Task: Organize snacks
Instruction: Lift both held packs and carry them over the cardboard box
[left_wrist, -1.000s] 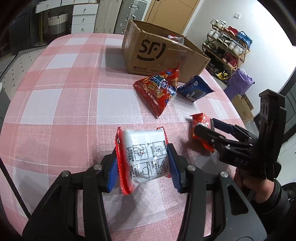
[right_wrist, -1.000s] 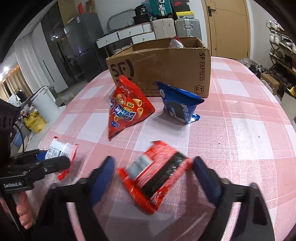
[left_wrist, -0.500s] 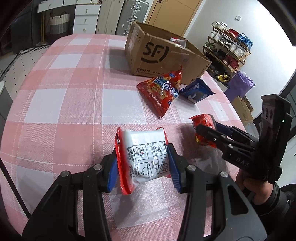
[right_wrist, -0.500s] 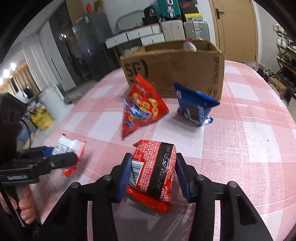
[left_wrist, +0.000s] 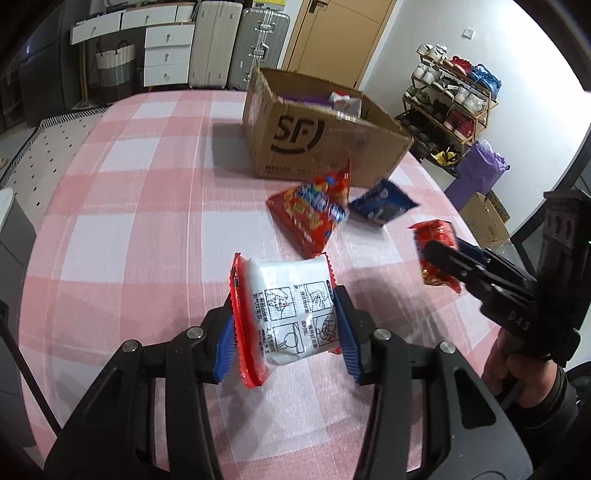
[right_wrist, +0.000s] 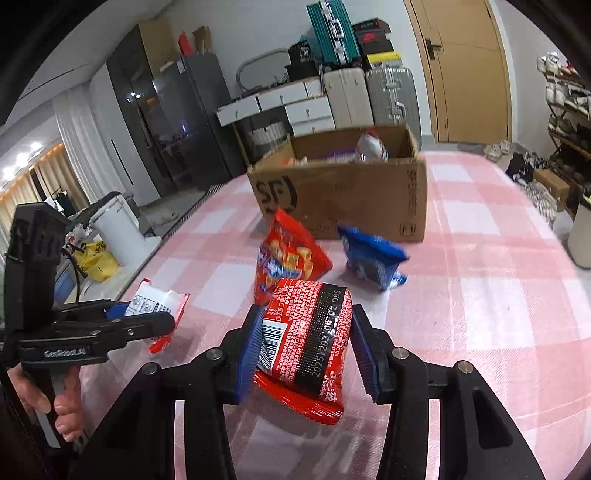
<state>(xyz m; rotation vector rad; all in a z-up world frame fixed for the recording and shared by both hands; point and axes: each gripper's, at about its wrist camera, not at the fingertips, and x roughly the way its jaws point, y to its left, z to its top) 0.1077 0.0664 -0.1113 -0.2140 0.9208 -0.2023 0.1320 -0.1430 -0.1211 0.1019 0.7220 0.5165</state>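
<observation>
The left gripper is clamped on a white packet with red crimped edges, its blue pads pressing both sides of it. The packet's printed back (line drawings in panels) faces the camera, and it is held clear of the pink checked tablecloth. In the right wrist view the same gripper shows from the side, the white packet sticking out between its fingers and a hand wrapped round the handle.

The right gripper is closed on a red packet with a black band and a barcode; its blue pads squeeze the packet's sides, and the lower end hangs below the fingers. From the left wrist view this gripper reaches in from the right with the red packet at its tip, above the cloth.

Further along the table lie two loose snacks: a red chip bag and, just to its right, a blue bag, both a little blurred. They sit just in front of an open cardboard box marked SF, near its front wall. Inside the box some packets poke above the rim (their kind cannot be told).

Behind the table stand suitcases, white drawers and a shoe rack.
</observation>
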